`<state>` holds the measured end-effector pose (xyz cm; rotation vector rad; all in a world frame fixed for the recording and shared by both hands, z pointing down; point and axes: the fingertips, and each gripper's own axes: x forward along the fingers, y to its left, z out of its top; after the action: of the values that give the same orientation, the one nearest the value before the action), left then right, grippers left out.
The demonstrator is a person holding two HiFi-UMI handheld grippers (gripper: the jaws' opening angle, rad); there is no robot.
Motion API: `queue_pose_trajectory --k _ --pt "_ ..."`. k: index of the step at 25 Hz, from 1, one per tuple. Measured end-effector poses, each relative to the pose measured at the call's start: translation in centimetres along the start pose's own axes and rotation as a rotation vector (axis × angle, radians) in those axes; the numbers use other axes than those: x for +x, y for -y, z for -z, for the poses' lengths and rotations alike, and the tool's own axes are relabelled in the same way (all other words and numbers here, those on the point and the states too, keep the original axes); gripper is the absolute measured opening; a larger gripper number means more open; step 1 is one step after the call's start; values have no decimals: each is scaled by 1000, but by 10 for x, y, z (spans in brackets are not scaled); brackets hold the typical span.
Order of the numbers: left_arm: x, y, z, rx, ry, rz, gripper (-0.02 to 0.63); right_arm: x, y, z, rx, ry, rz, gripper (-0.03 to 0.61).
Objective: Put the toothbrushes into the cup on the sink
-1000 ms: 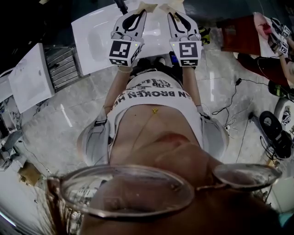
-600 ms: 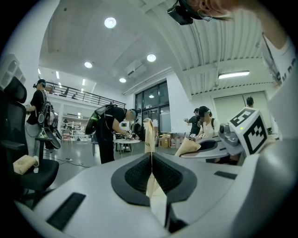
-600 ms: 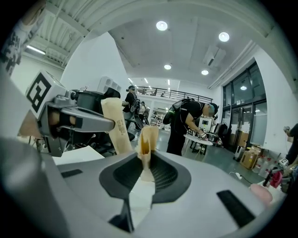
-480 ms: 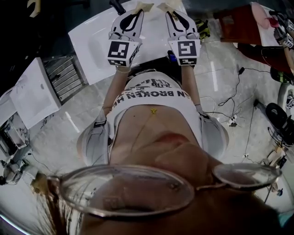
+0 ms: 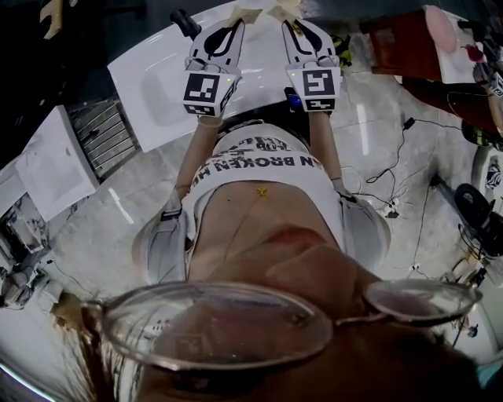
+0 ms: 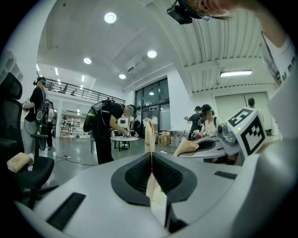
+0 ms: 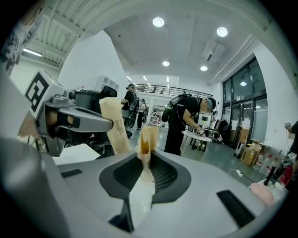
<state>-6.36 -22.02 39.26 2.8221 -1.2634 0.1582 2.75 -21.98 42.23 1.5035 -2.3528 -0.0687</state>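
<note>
Both grippers are held side by side at chest height over a white sink in the head view. My left gripper is shut, its tan-taped fingertips pressed together with nothing between them. My right gripper is shut too, tan tips together and empty. Each gripper view shows the other gripper beside it: the right gripper, the left gripper. Both point out level into the hall. No toothbrush or cup shows in any view. A small dark blue object peeks out below the right gripper's marker cube.
A black faucet stands at the sink's far edge. A white panel and a metal grille lie left of the sink. Cables cross the marble floor. People work at a table in the hall, near a black chair.
The head view has drifted a little, so the sink sits slightly further left. Both grippers stay shut and keep their places side by side.
</note>
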Motion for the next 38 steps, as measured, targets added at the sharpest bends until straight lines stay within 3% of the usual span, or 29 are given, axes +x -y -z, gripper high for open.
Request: queue_pose_trajectory --k 8,21,33,38 --pt "23 20 0 -26 -15 -38 15 -7 45 16 -6 -6 -11 63" --pt "23 17 15 -40 -39 -109 15 27 69 53 5 -35 -37 63" --pt "2 10 25 -62 -63 -182 15 86 63 122 -45 -250 -85 63" --pt "-5 2 24 -77 -65 -187 15 98 53 128 -49 -290 -100 64"
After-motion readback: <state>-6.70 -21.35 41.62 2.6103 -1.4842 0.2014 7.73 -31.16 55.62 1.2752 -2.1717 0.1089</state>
